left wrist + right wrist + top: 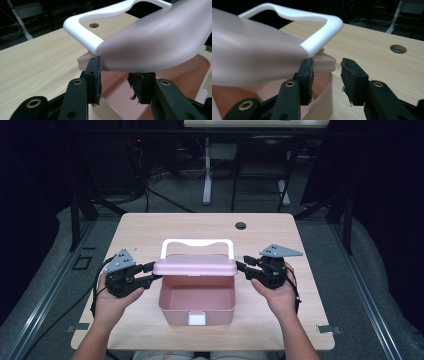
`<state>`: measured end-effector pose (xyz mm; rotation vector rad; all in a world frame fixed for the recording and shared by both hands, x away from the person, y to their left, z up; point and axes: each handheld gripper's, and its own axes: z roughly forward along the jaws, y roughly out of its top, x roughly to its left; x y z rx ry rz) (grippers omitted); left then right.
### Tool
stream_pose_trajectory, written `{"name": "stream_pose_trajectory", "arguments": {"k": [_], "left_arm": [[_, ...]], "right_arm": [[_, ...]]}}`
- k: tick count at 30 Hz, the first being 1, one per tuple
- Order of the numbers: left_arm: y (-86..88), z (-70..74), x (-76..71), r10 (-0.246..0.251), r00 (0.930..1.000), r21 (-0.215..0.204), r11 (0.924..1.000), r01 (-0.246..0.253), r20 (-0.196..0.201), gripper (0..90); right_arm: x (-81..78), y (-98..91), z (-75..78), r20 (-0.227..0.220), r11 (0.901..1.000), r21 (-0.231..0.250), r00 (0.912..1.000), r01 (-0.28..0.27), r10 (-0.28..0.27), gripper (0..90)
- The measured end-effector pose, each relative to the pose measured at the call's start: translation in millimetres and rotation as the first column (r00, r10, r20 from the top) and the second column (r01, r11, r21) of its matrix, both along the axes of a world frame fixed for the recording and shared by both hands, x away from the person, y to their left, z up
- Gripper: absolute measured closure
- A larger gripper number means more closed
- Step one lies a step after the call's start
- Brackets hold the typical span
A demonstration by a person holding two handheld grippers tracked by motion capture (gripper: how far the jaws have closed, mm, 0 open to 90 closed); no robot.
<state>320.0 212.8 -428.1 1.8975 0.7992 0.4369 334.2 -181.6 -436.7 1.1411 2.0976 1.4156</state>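
A pink box (197, 312) stands open at the table's middle. Its pink lid (195, 266) with a white handle (197, 242) is raised and tilted over the back of the box. My left gripper (150, 272) is at the lid's left end. In the left gripper view the lid (155, 45) lies over the jaws of the gripper (117, 82). One pad (94, 75) touches its corner, the other sits below it. My right gripper (241, 268) is at the lid's right end. There the gripper (327, 75) is open, with one pad (307, 75) against the lid (249, 50) and the other apart.
The light wooden table (150, 227) has a round cable hole (240, 226) at the back. A white latch (197, 320) sits on the box's front wall. Beyond the table are dark floor, cables and the legs of another desk (207, 175).
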Motion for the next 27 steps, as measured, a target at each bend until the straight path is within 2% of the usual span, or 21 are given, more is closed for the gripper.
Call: {"name": "stream_pose_trajectory", "arguments": {"k": [4, 8, 9, 13, 20, 24, 27], "left_arm": [[-0.4, 0.3, 3.7, 0.001, 1.0000, 0.000, 1.0000, -0.001, -0.006, 62.6], [-0.8, 0.9, 6.1, 0.008, 0.9999, 0.000, 1.0000, -0.008, -0.009, 63.1], [-1.1, 1.6, 7.5, 0.007, 0.9999, 0.001, 1.0000, -0.007, -0.012, 63.2], [-1.0, 3.8, 10.3, 0.002, 0.9997, -0.003, 1.0000, -0.002, -0.022, 63.1], [-0.5, 6.3, 14.3, 0.003, 0.9996, -0.016, 0.9999, -0.003, -0.027, 63.1], [-1.3, 8.4, 18.1, 0.003, 0.9998, -0.011, 0.9999, -0.003, -0.022, 63.4], [-2.5, 11.5, 21.9, 0.005, 0.9999, -0.011, 0.9999, -0.005, -0.010, 63.8]], "right_arm": [[0.9, -0.6, -4.1, -0.025, 0.9999, -0.015, 0.9997, 0.008, -0.008, 61.2], [0.9, -1.2, -4.2, -0.039, 0.9999, -0.012, 0.9992, -0.010, 0.009, 64.7], [0.6, -0.7, -4.6, -0.047, 0.9994, -0.030, 0.9988, -0.016, 0.014, 65.3], [0.6, -2.5, -5.6, -0.069, 0.9987, -0.039, 0.9972, -0.032, 0.029, 64.8], [0.7, 0.5, -5.2, -0.073, 0.9985, -0.022, 0.9961, -0.051, 0.049, 63.5], [4.7, 8.4, -4.4, -0.059, 0.9984, -0.019, 0.9969, -0.052, 0.051, 62.4], [9.2, 14.0, -2.3, -0.033, 0.9986, -0.013, 0.9981, -0.052, 0.051, 65.5]]}}
